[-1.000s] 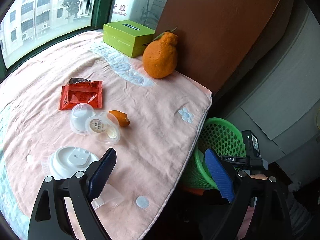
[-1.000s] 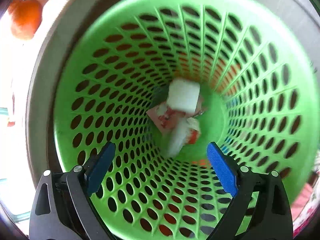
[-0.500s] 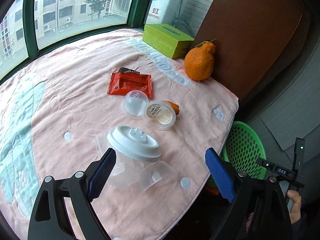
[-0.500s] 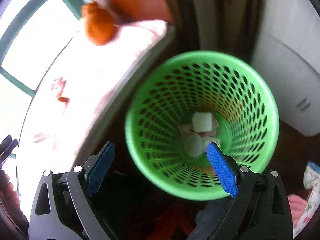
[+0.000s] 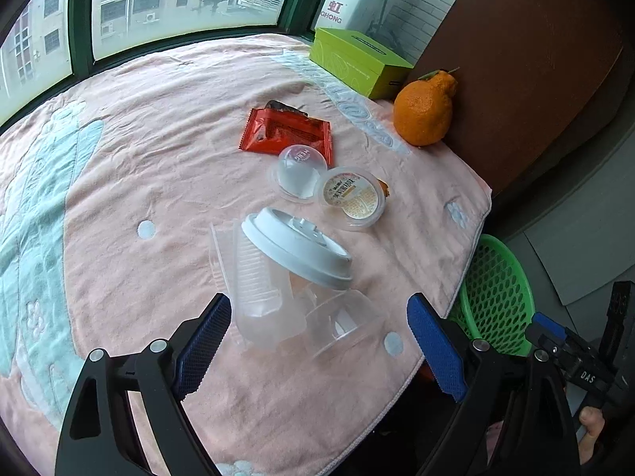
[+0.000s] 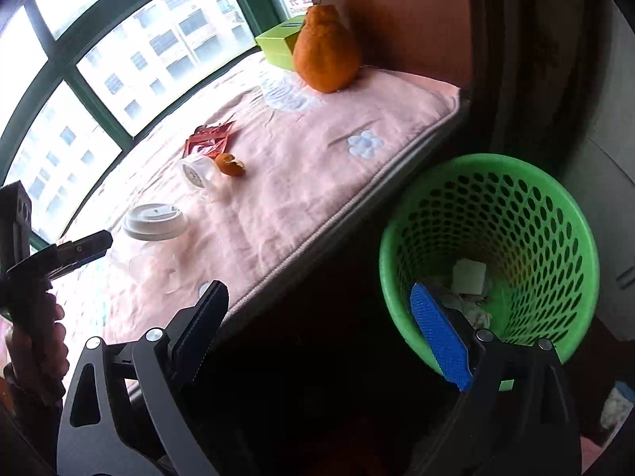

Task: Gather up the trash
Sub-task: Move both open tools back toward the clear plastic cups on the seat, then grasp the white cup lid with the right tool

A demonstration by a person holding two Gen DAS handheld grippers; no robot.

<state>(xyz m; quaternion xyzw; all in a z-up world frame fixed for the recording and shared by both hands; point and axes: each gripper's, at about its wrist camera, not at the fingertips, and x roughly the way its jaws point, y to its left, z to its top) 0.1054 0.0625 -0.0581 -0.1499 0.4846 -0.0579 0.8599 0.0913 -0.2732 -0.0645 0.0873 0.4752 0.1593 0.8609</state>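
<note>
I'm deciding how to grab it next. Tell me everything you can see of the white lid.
The white lid is a round, opaque plastic cup lid with a raised rim and a moulded sip tab near its middle. It sits tilted on a heap of clear cups, lower toward the basket, on the pink cloth. Nothing else touches it. The open left gripper is just short of the heap, its fingers to either side.
</note>
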